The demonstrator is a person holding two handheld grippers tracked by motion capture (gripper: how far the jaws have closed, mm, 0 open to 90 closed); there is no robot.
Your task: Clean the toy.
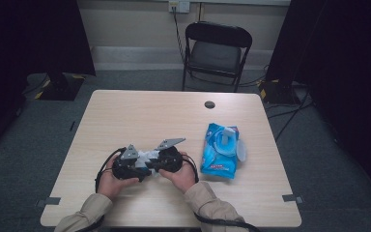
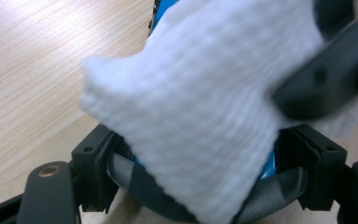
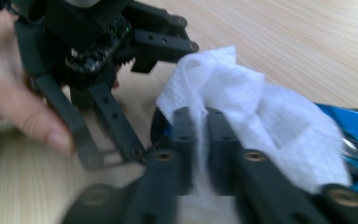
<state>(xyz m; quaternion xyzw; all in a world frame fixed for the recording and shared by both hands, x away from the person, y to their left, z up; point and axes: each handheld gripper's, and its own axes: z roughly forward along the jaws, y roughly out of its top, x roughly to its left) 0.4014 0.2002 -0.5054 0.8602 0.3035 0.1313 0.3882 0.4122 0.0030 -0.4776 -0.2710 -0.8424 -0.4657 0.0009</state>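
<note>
At the table's front middle my two grippers meet over a white wipe (image 1: 147, 155). My left gripper (image 1: 141, 169) is closed around a round blue and black object (image 2: 269, 169), its jaws pressed against either side. The wipe (image 2: 205, 98) lies draped over that object and hides most of it. My right gripper (image 3: 198, 128) is shut on the wipe (image 3: 261, 116), a fold pinched between its two black pads. A shiny blue part of the object (image 3: 349, 121) peeks out beneath the wipe. From above, my right gripper (image 1: 152, 162) sits just right of the left one.
A blue pack of wet wipes (image 1: 220, 152) with its white lid flipped up lies to the right of my hands. The wooden table (image 1: 149, 111) has a cable hole (image 1: 209, 104) near the back. A black folding chair (image 1: 216, 48) stands behind it.
</note>
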